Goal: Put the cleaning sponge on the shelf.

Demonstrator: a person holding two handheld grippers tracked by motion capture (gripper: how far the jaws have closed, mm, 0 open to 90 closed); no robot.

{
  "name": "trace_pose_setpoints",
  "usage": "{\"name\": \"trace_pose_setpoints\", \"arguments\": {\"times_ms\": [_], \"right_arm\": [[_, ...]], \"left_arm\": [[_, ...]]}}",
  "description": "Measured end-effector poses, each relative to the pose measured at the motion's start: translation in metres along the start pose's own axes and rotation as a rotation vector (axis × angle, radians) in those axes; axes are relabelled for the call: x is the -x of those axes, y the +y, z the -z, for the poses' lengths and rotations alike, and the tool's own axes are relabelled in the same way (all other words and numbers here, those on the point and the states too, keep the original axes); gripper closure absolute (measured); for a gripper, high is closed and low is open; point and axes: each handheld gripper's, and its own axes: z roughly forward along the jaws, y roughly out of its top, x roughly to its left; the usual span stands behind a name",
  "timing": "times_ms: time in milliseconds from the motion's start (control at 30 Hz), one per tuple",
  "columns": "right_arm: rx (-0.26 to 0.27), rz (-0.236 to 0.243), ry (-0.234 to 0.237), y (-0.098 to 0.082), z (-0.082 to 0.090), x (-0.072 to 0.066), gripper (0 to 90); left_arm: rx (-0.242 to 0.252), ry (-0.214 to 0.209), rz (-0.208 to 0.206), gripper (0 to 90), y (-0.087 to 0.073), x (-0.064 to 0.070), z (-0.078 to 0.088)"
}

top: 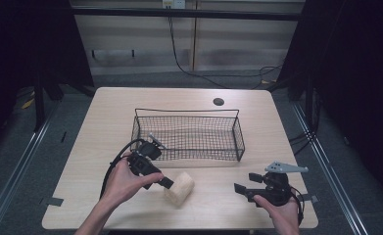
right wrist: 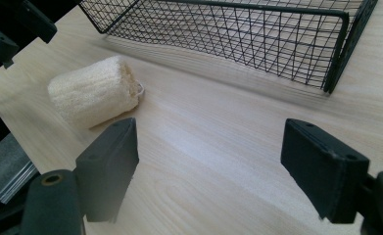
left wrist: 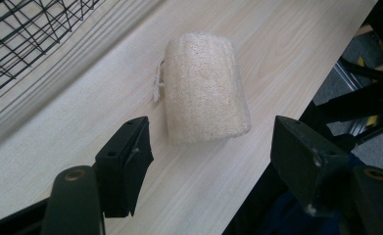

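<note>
A fixed high camera looks forward and down over the whole pale wooden table, while each gripper camera sits low and close, looking along its own black jaws; all three views share the cream cylindrical loofah sponge and black wire mesh basket

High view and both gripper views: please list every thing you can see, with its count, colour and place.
Loofah sponge: one, pale cream, lying on the table near its front edge, between the two grippers.
Wire basket: one, black, middle of the table, behind the sponge.
Table: one, light wood.
Round hole: one, dark, in the table behind the basket.
Left gripper: one, black, open, jaws just short of the sponge.
Right gripper: one, black, open, over bare table at the right.
</note>
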Motion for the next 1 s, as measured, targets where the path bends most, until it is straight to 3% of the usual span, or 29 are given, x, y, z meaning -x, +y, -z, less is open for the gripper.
{"name": "trace_pose_setpoints", "arguments": {"times_ms": [233, 433, 600, 733, 1000], "right_arm": [[-0.001, 0.001, 0.000, 0.000, 0.000, 0.000, 21.9], [-0.011, -0.005, -0.001, 0.000, -0.001, 0.000, 21.7], [-0.013, -0.003, 0.001, 0.000, -0.001, 0.000, 21.7], [-0.015, -0.002, 0.003, 0.000, -0.001, 0.000, 21.7], [-0.018, 0.002, 0.004, 0.000, -0.002, 0.000, 21.6]], "left_arm": [[-0.030, -0.011, -0.012, 31.3, 0.009, 0.002, -0.004], [-0.068, 0.005, -0.030, 29.8, 0.020, 0.007, -0.014], [-0.092, 0.003, -0.013, 30.3, 0.027, 0.007, -0.019], [-0.109, 0.037, -0.004, 27.7, 0.030, 0.004, -0.022], [-0.166, 0.041, 0.017, 26.7, 0.038, -0.002, -0.041]]}}
